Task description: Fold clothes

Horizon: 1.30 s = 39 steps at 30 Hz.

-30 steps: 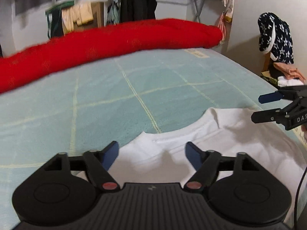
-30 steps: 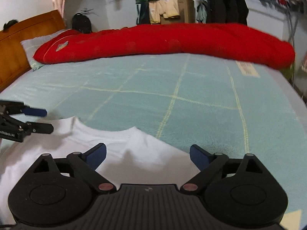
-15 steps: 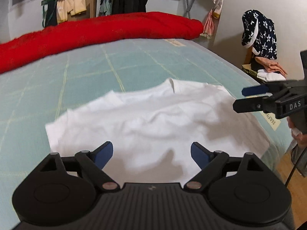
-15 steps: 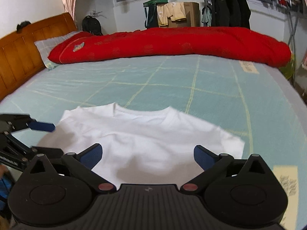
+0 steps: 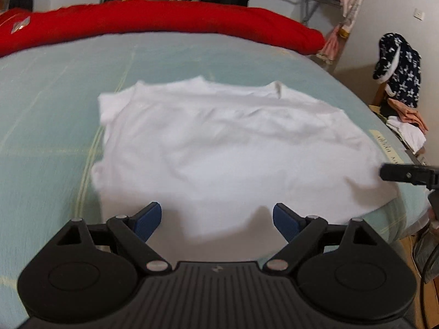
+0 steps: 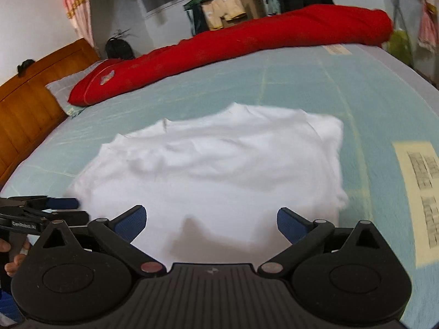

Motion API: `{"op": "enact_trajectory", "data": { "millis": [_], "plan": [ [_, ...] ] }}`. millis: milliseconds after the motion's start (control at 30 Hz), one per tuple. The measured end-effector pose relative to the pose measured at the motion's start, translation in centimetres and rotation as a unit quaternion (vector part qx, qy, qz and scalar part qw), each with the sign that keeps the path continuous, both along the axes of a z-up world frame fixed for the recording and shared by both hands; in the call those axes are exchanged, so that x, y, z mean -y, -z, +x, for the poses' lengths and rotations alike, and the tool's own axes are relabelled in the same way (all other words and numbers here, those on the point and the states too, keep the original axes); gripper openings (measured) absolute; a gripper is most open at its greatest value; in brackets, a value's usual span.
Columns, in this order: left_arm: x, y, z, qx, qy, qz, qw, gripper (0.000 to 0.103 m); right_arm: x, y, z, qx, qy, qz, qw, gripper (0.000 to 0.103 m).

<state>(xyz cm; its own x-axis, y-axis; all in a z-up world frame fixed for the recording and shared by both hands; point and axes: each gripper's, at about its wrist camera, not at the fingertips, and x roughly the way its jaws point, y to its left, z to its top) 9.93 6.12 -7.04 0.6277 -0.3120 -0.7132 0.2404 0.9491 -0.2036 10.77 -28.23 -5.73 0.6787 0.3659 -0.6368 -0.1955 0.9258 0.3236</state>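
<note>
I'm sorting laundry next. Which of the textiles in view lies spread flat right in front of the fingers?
The white T-shirt, spread on the green bed sheet. The red quilt is rolled along the bed's far side; the star-patterned garment hangs off the bed.

left wrist cam: low, looking forward over its fingers | right wrist cam: same, angled from the other side | shared: white shirt (image 5: 227, 148) (image 6: 216, 170), red duvet (image 5: 153, 22) (image 6: 247, 44) beyond | kinda blurry, probably close range

Black hand-held gripper (image 5: 216, 219), blue pads (image 5: 149, 218)
</note>
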Motion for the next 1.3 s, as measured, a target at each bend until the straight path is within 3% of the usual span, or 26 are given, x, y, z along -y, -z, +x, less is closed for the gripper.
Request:
{"op": "enact_trajectory", "data": {
  "millis": [133, 367, 533, 700, 867, 1000, 1300],
  "plan": [
    [-1.1, 0.2, -0.8, 0.008, -0.004, -0.014, 0.9999, 0.089, 2.1, 1.8, -1.3, -0.010, 0.024, 0.018, 1.000, 0.103],
    [-0.3, -2.2, -1.5, 0.044, 0.001, -0.026, 0.9987, 0.093, 2.1, 0.7, -1.4, 0.022, 0.022, 0.052, 0.998, 0.103],
    [0.3, -1.0, -1.1, 0.028, 0.008, -0.034, 0.9990, 0.094, 1.2, -0.2, -0.5, 0.053, 0.008, 0.069, 0.996, 0.103],
    [-0.1, 0.7, -1.8, 0.015, -0.001, -0.043, 0.9990, 0.094, 2.5, 2.1, 0.0, 0.017, 0.044, 0.074, 0.996, 0.103],
    [-0.6, -0.6, -2.2, 0.026, -0.006, -0.074, 0.9969, 0.094, 4.3, 0.3, -0.1, 0.072, 0.052, 0.103, 0.991, 0.103],
    [-0.3, -1.2, -1.9, 0.033, -0.006, -0.075, 0.9966, 0.094, 4.8, -0.4, 3.0, 0.095, 0.048, 0.093, 0.990, 0.103],
    [1.0, -0.8, -0.2, 0.025, -0.003, -0.063, 0.9977, 0.094, 5.6, 0.7, 5.1, 0.088, 0.038, 0.073, 0.993, 0.103]
  ]
}}
